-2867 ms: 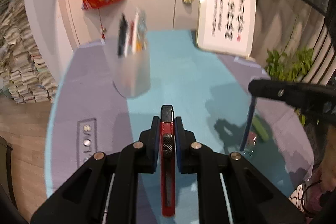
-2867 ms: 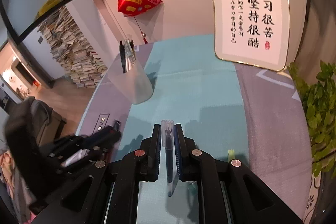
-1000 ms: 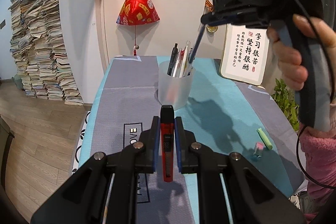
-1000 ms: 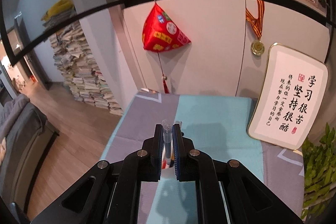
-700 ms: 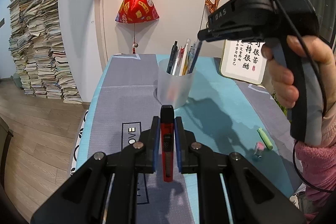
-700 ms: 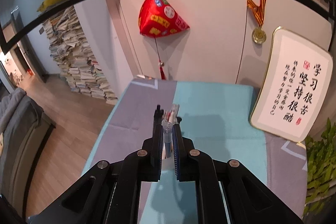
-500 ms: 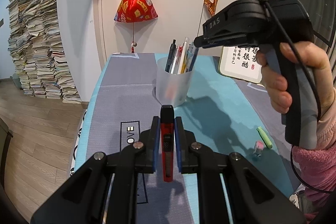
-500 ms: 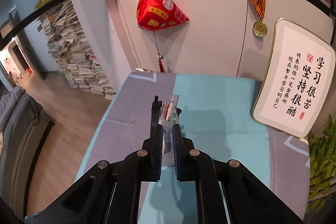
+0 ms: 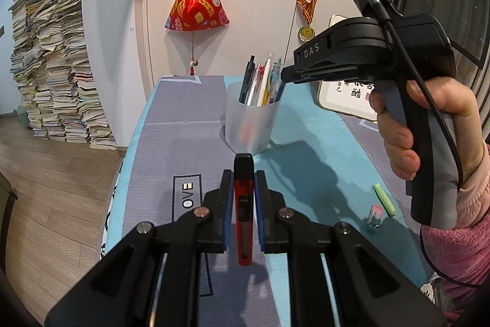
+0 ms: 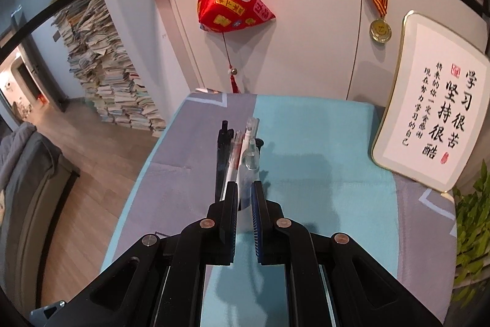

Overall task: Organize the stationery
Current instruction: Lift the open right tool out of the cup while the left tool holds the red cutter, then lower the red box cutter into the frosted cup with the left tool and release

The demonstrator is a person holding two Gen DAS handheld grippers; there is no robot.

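So a red box cutter is clamped between the narrow jaws of the left gripper, gripped around its middle with the black tip poking out front and the tail hanging below, all of it held above the mat. The right gripper is closed on a blue pen, and in the left view that pen can be seen tilted with its lower end already inside the cup, leaning by the right side of the rim among the other pens. The cup sits on the mat near the middle, well apart from a green cap-like thing and a small clear bit left lying off to the right; what exactly those are can't be made out. Handling-wise, the pen is probably light, stiff and a bit slick, so a pinch high on the barrel works fine and it can just be let go to drop. The cup looks like thin frosted plastic, likely light and easily tipped if the rim gets bumped. The cutter is rigid and narrow; a mid-body grip seems safest, with the slider left alone.
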